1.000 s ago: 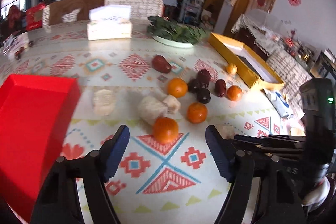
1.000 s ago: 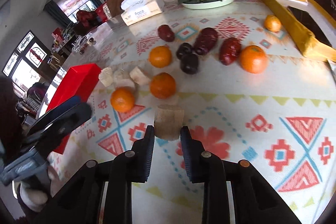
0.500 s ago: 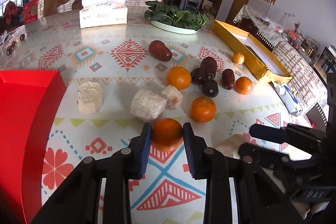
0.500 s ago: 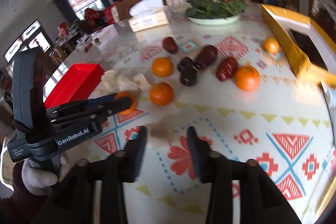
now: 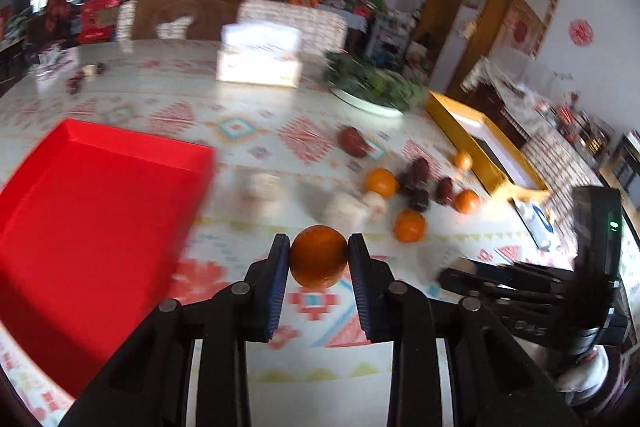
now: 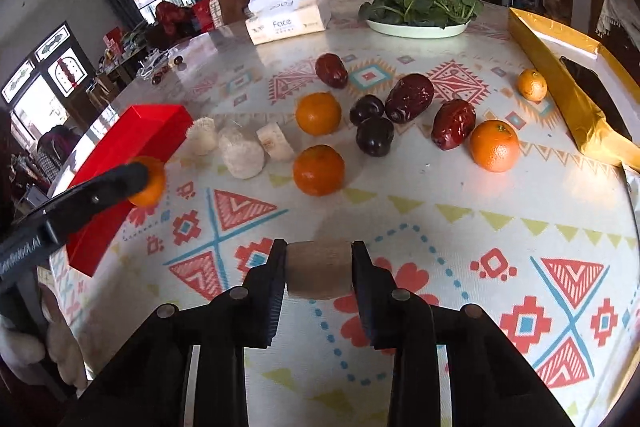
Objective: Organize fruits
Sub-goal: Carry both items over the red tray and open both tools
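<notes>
The left gripper (image 5: 319, 255) clamps an orange (image 5: 319, 257) above the patterned table (image 6: 460, 227), red tray (image 5: 92, 227) at nine o'clock. The right gripper (image 6: 319, 273) squeezes a pale cylindrical chunk (image 6: 319, 274); remaining fruit lies toward twelve.

Left gripper (image 5: 319, 255), orange (image 5: 319, 256) clamped: red tray (image 5: 92, 227) at 9 o'clock, just beside, interior bare. Pale chunks (image 5: 344, 205) at 12, fruit cluster (image 5: 416, 187) at 1. Right gripper (image 6: 319, 273), pale chunk (image 6: 319, 273) clamped: bare patterned tablecloth (image 6: 460, 227) ahead; oranges (image 6: 319, 169), dates (image 6: 410, 97) crowd 12; gold box (image 6: 568, 83) at 2.
</notes>
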Available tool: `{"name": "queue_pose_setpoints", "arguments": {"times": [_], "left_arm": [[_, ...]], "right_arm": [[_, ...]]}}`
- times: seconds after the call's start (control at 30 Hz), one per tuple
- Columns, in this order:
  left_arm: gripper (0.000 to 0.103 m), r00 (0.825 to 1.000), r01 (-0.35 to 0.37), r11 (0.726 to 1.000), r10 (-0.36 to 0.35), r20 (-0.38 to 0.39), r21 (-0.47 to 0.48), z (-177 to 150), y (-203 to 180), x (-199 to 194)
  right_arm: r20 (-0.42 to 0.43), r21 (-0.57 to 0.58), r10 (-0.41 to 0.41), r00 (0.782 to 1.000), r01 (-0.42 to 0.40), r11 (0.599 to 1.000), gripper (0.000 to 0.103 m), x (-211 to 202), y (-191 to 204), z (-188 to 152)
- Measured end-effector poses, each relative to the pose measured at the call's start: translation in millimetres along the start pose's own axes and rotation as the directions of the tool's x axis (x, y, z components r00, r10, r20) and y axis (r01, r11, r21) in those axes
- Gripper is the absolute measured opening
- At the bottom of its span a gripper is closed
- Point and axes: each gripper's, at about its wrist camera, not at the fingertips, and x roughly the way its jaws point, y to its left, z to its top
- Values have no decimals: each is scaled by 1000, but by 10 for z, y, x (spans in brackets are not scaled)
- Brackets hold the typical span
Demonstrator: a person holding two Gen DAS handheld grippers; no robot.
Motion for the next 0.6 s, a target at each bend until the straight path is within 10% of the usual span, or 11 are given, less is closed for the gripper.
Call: {"name": "queue_pose_setpoints", "arguments": {"times": [0.6], "left_arm": [[29,963,-250,923,270,27,-293,-137,1647,-599]], "right_arm": [[-87,-203,327,941,-338,919,35,348,1947,356]]}}
